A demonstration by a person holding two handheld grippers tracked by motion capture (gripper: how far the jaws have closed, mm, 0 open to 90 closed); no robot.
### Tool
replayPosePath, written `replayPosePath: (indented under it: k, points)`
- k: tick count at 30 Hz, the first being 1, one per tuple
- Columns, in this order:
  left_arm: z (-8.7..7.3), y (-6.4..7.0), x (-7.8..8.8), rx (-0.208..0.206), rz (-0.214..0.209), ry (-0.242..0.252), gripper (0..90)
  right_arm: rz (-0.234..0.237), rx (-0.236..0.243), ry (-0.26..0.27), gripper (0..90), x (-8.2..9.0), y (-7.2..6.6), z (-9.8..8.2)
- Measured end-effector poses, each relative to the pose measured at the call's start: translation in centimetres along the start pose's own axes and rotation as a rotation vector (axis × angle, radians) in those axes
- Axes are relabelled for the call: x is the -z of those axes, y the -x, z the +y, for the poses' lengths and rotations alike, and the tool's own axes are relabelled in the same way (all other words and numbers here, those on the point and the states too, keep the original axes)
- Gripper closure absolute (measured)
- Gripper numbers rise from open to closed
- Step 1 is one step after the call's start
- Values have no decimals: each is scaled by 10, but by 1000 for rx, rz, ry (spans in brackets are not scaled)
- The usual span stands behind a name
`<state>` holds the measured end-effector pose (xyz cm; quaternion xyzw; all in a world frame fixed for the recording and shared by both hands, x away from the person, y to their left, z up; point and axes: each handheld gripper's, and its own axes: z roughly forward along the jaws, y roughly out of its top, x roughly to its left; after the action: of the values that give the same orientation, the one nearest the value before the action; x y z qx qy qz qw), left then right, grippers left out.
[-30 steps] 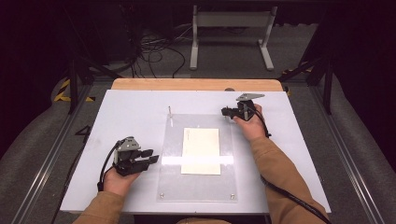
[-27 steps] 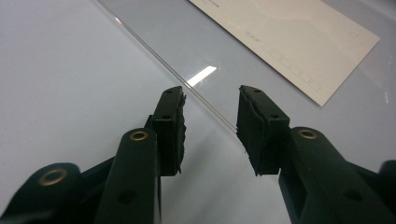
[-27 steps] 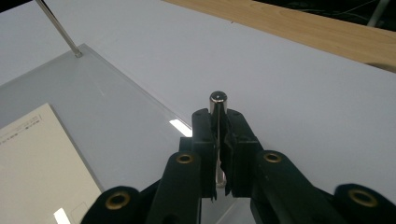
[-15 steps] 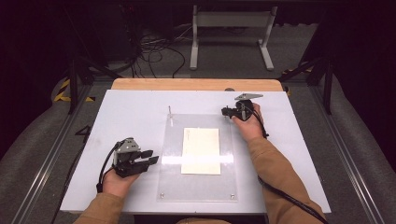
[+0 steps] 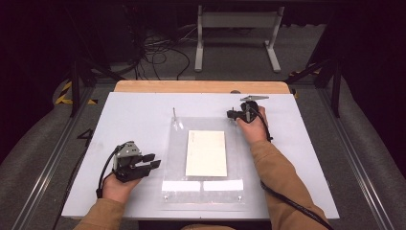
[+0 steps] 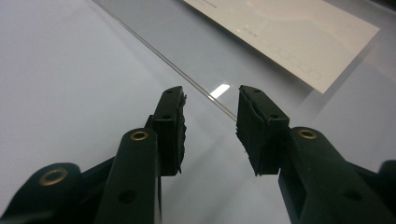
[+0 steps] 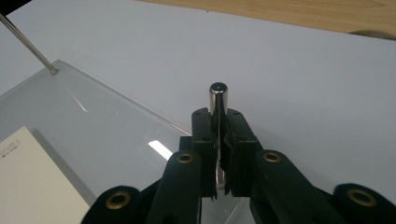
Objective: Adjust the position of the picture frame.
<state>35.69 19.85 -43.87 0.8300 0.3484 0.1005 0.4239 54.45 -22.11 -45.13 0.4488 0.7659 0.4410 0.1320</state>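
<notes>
Pinching thin steel pin (image 7: 218,100) upright, right gripper (image 7: 218,140) clamped at mid-shaft; stiff, light, likely slippery; left gripper (image 6: 210,126) spread, empty

hidden: metal pin (image 7: 218,95) lower end, between pads | blurred: card (image 6: 285,35) print, perhaps boxes

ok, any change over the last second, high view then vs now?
No visible change. The right gripper stays shut on the metal pin at the far right corner of the clear plate; the left gripper stays open, nothing between its jaws, by the plate's left edge. Card unmoved.
</notes>
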Motion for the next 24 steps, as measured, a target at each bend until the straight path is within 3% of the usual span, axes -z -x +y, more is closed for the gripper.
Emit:
replayPosePath:
  k: [4, 6, 9, 10, 12, 13, 17, 21, 23, 24]
  points:
    - [-1, -2, 1, -6, -3, -40, 557, 6, -21, -13, 839, -2, 2, 1]
    - [-3, -2, 2, -21, 13, -45, 534, 5, -23, -21, 840, -3, 2, 2]
    - [-6, -3, 7, -39, -4, -32, 504, 18, -38, -28, 838, -4, 4, 3]
    - [-6, 0, 9, -73, 12, -28, 492, 24, -46, -28, 837, -4, 5, 3]
    - [-7, 1, 9, -86, 20, -30, 458, 33, -52, -28, 835, -5, 6, 3]
    - [-7, 3, 8, -116, 29, -41, 437, 51, -73, -31, 833, -5, 8, 3]
    - [-10, 7, 6, -159, 38, -51, 375, 44, -78, -51, 834, -7, 8, 5]
    - [-15, 11, 0, -262, -13, -42, 336, 54, -92, -52, 834, -8, 10, 5]
    - [-16, 11, -1, -267, -14, -41, 317, 57, -96, -53, 834, -8, 10, 5]
    - [-18, 10, -4, -276, -38, -38, 308, 56, -98, -56, 833, -9, 10, 5]
